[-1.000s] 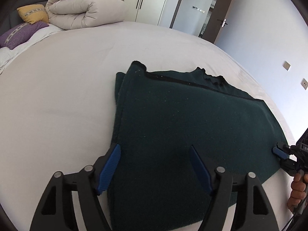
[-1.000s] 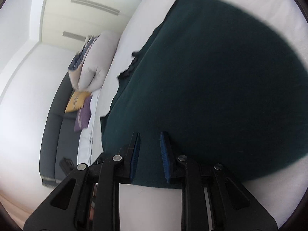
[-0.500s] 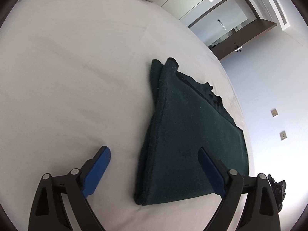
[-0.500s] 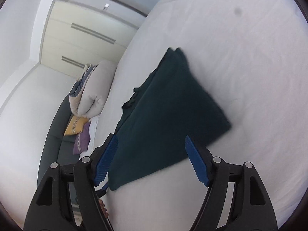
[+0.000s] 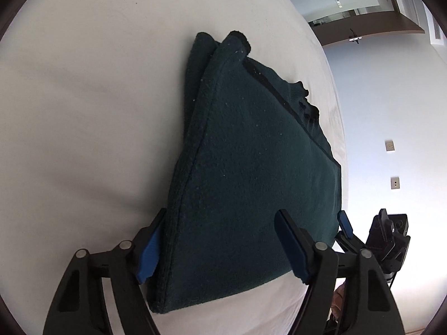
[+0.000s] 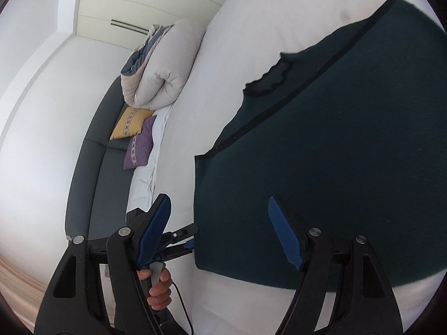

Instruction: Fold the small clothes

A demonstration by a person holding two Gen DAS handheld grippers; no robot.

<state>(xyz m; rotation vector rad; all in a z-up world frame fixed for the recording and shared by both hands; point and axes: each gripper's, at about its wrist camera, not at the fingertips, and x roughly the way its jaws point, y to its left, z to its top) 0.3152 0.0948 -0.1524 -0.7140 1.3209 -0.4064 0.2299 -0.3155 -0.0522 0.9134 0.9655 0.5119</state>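
A dark green folded garment (image 5: 251, 167) lies flat on the white bed (image 5: 83, 111), its black-trimmed neckline at the far side. My left gripper (image 5: 220, 215) is low over the near folded corner. Its jaws are closing with that corner between them, and the pads do not press it. The right gripper (image 6: 219, 203) hovers open above the garment (image 6: 335, 153), near its left corner, with nothing held. The right wrist view also shows the left gripper (image 6: 184, 237) at the garment's edge and a hand (image 6: 159, 287) on its handle.
A rolled duvet (image 6: 164, 64), a yellow pillow (image 6: 130, 122) and a purple pillow (image 6: 141, 145) lie at the bed's far end by a dark headboard (image 6: 95, 181). Wardrobe doors stand behind. The bed's edge and a wall run just right of the garment.
The right gripper let go of the garment's edge, opened wide and drew back upward. The left gripper rolled, spread wider, then narrowed as it came down onto the near corner.
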